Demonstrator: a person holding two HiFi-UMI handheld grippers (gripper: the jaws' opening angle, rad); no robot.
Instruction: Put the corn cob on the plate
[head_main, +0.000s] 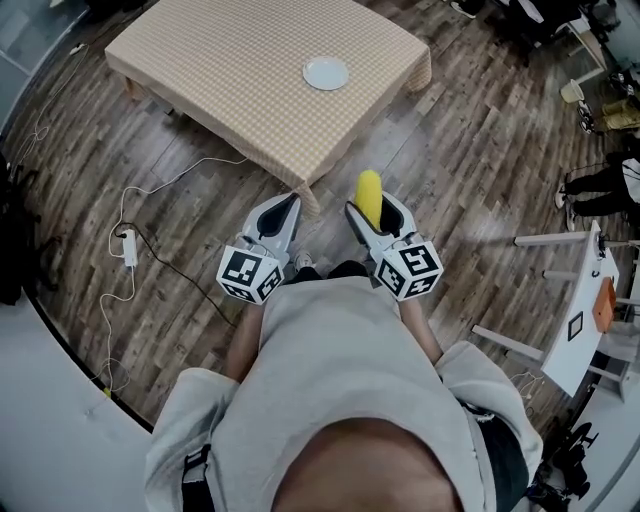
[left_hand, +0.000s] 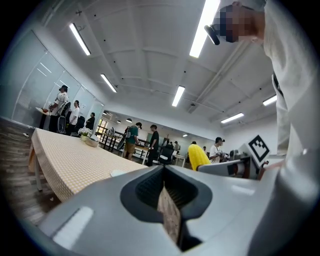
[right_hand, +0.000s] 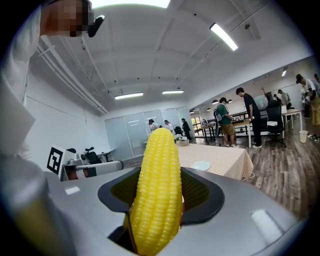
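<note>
The corn cob (head_main: 369, 195), a tapered yellow cylinder of bumpy kernel rows, stands lengthwise between the grey jaws of the right gripper (head_main: 375, 215), which are clamped on its lower half; its rounded tip pokes out beyond them. It hangs over the wood-plank floor (head_main: 480, 150), just short of the tabletop's near corner. The left gripper (head_main: 283, 215) beside it has its jaws pressed together with nothing in them. A round, smooth white plate (head_main: 326, 72) lies on the beige checked cloth of the tabletop (head_main: 230, 60), near its right-hand edge
</note>
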